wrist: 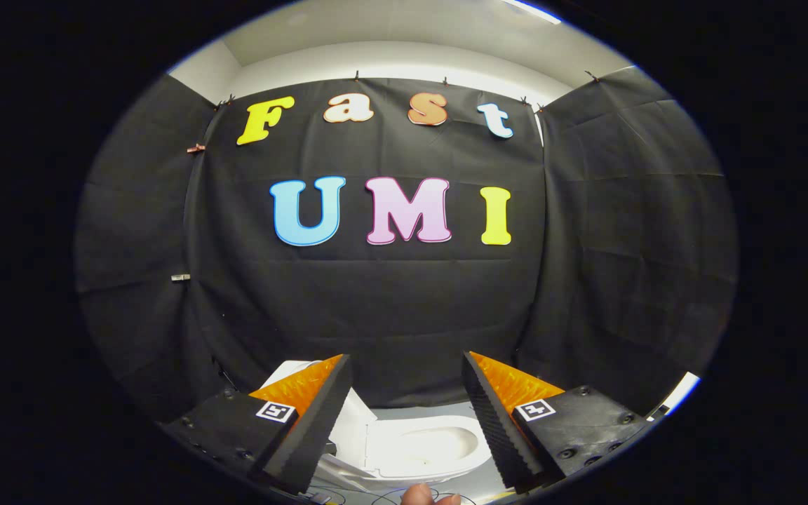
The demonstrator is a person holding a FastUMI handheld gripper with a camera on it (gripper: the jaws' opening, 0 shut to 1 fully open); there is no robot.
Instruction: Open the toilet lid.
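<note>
A white toilet (425,449) sits low down on the floor, below and between my two fingers. Its seat ring and the bowl opening (442,442) are uncovered. The white lid (358,428) stands raised at the toilet's left side, partly hidden behind my left finger (313,414). My gripper (406,356) is held well above the toilet, open wide, with nothing between its black ribbed pads. Its tips point at the black cloth wall rather than at the lid.
Black cloth walls (390,308) close the booth behind and on both sides of the toilet. A person's fingertip (421,494) shows just under the toilet, next to thin cables (376,499) on the grey floor (418,410).
</note>
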